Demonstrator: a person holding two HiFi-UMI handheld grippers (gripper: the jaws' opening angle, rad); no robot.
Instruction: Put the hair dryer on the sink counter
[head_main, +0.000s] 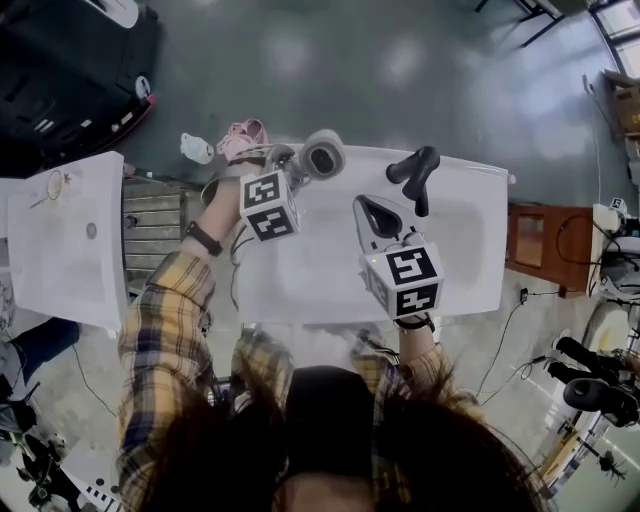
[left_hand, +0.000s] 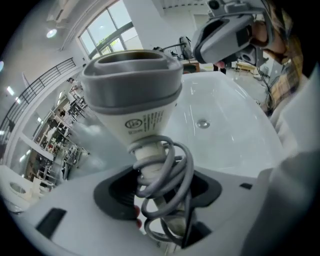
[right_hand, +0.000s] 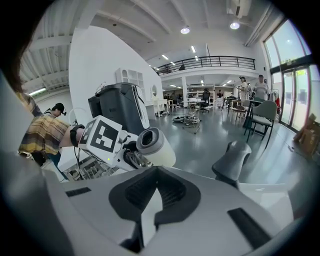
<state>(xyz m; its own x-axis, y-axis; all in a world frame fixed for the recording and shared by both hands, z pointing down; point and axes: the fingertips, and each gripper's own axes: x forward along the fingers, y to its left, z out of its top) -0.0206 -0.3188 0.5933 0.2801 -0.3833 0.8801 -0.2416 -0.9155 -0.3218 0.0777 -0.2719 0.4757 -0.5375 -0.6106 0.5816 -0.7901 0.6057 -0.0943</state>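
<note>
Hair dryer (head_main: 322, 155) (left_hand: 132, 95) is in your left gripper (head_main: 290, 165) (left_hand: 160, 185), clenched on its handle, at upper-left edge of glossy white desk (head_main: 470, 200); contact with desk unclear. Open grey floor (head_main: 400, 70) lies beyond that edge. Your right gripper (head_main: 378, 215) (right_hand: 155, 195) is pinched together, empty, mid-frame. Black curved faucet (head_main: 415, 175) stands right of dryer, apart. Dryer: smooth white cone, grey rounded nozzle, grey cord (left_hand: 170, 165) looped round handle.

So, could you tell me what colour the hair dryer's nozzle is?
The hair dryer has a grey nozzle; clearest in the left gripper view.
</note>
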